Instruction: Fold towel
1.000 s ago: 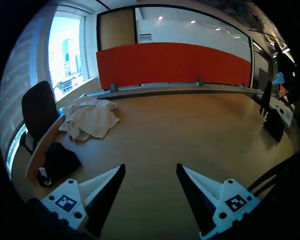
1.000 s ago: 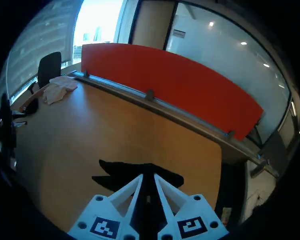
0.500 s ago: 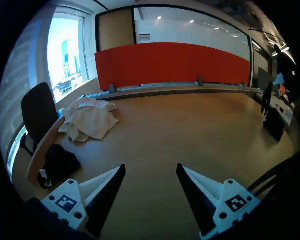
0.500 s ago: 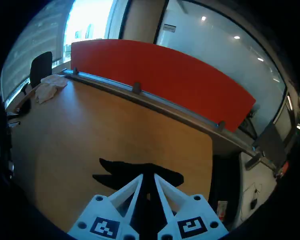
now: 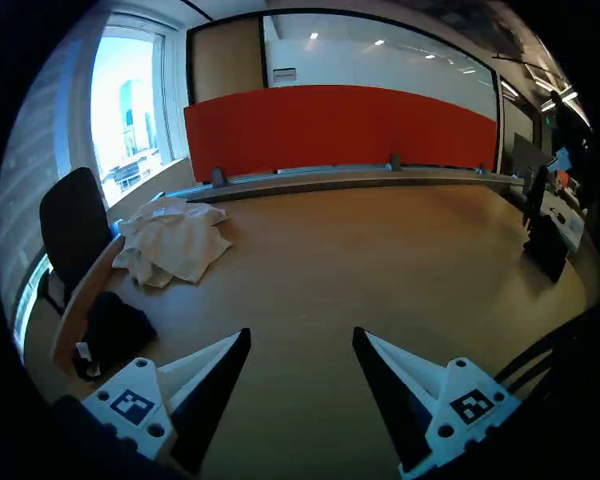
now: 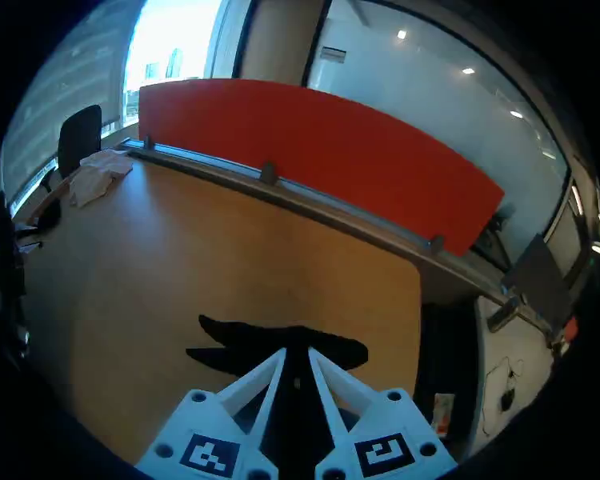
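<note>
Long pale wooden counter, orange-red partition panel along its far edge. Crumpled cream cloth towel heaped at the far left corner beside a black office chair, well apart from me. My left gripper: jaws apart, empty. My right gripper: jaws together. Towel likely soft, light, floppy; I'd pinch a loose outer hem. Broad bare wood between us for spreading

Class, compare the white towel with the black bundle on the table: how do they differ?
The towel is pale, the bundle black. The towel lies farther off, by the window; the bundle nearer, at the edge of the table. Both lie heaped, untouched.
</note>
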`<action>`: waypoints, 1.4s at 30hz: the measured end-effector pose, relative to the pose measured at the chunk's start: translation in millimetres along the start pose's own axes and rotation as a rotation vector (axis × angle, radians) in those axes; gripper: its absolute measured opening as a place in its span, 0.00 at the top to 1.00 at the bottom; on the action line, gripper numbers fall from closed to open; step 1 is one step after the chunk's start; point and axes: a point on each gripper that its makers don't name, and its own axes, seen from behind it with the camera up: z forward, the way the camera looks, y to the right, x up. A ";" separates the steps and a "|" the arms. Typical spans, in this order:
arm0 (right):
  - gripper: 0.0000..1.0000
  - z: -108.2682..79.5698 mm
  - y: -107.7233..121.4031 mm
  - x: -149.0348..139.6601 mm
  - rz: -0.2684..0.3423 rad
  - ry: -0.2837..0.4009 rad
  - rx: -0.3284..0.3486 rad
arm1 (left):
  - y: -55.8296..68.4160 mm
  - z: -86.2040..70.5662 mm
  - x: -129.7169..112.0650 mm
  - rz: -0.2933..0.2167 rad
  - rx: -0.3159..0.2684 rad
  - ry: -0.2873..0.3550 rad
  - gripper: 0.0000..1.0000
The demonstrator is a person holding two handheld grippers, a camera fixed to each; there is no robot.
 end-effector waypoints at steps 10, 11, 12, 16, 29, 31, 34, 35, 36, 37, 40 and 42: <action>0.95 -24.7 1.6 -43.4 0.047 -0.043 -0.023 | 0.3 -1.1 2.5 0.008 -0.008 0.004 0.06; 0.95 -27.7 1.9 -49.9 0.054 -0.050 -0.027 | 0.1 -1.1 2.9 0.009 -0.009 0.004 0.06; 0.95 -30.2 2.1 -55.7 0.060 -0.057 -0.030 | 0.0 -1.2 3.1 0.010 -0.010 0.005 0.06; 0.95 -38.6 2.8 -81.6 0.093 -0.087 -0.044 | 0.0 -1.4 3.5 0.013 -0.012 0.004 0.06; 0.95 -49.0 0.5 -144.8 0.173 -0.165 -0.068 | 4.4 -1.3 4.0 0.028 -0.021 0.001 0.06; 0.95 -49.3 0.6 -148.6 0.178 -0.170 -0.071 | 4.7 -1.2 3.9 0.029 -0.022 0.001 0.06; 0.95 -49.2 1.3 -153.9 0.186 -0.177 -0.076 | 4.9 -1.4 3.5 0.030 -0.022 0.000 0.06; 0.95 -49.0 1.8 -155.7 0.188 -0.179 -0.077 | 4.8 -1.6 3.4 0.029 -0.022 -0.001 0.06; 0.95 -48.9 2.2 -157.3 0.191 -0.181 -0.079 | 4.8 -1.7 3.3 0.029 -0.022 -0.001 0.06; 0.95 -48.6 2.7 -158.7 0.193 -0.184 -0.080 | 4.6 -1.8 3.1 0.030 -0.021 -0.001 0.06; 0.95 -47.4 3.9 -163.7 0.199 -0.191 -0.084 | 4.2 -2.2 2.8 0.032 -0.021 -0.002 0.05; 0.95 -46.4 4.7 -167.8 0.203 -0.199 -0.086 | 3.7 -2.5 2.7 0.034 -0.020 -0.003 0.06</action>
